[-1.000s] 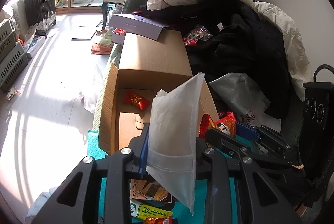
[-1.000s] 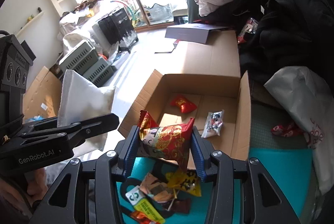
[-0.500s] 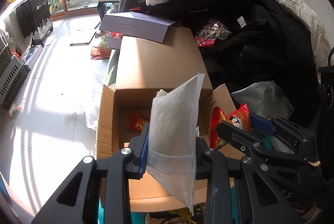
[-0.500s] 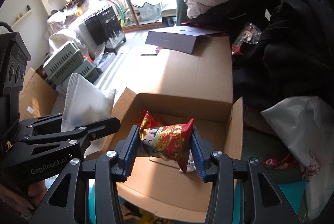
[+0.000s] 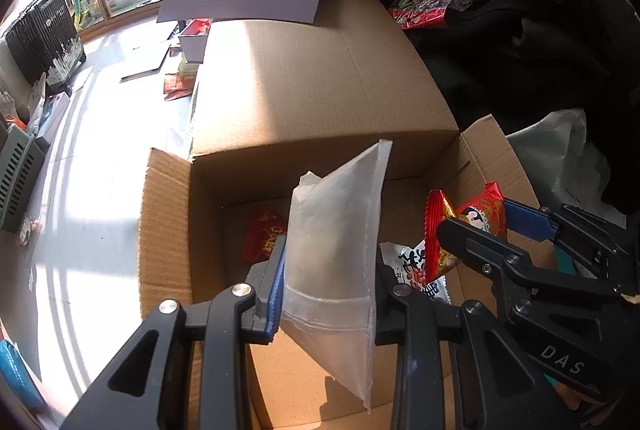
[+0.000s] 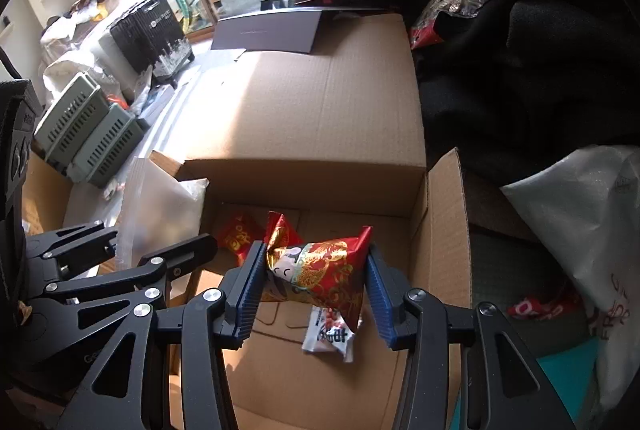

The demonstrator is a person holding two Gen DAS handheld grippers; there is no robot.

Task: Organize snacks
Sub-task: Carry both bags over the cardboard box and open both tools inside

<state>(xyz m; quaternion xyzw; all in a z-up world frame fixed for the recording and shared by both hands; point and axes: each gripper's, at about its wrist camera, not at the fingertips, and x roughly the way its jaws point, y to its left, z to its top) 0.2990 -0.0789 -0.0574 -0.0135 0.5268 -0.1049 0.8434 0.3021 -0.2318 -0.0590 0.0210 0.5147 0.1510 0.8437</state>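
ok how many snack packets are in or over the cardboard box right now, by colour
red packets: 2, one lying on the box floor, one gold-patterned in the right gripper
white packets: 2, a printed one on the floor, a plain translucent one in the left gripper
total: 4

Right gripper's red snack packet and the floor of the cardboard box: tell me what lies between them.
In the right wrist view, a small white snack packet lies on the box floor directly under the held red packet; otherwise bare cardboard.
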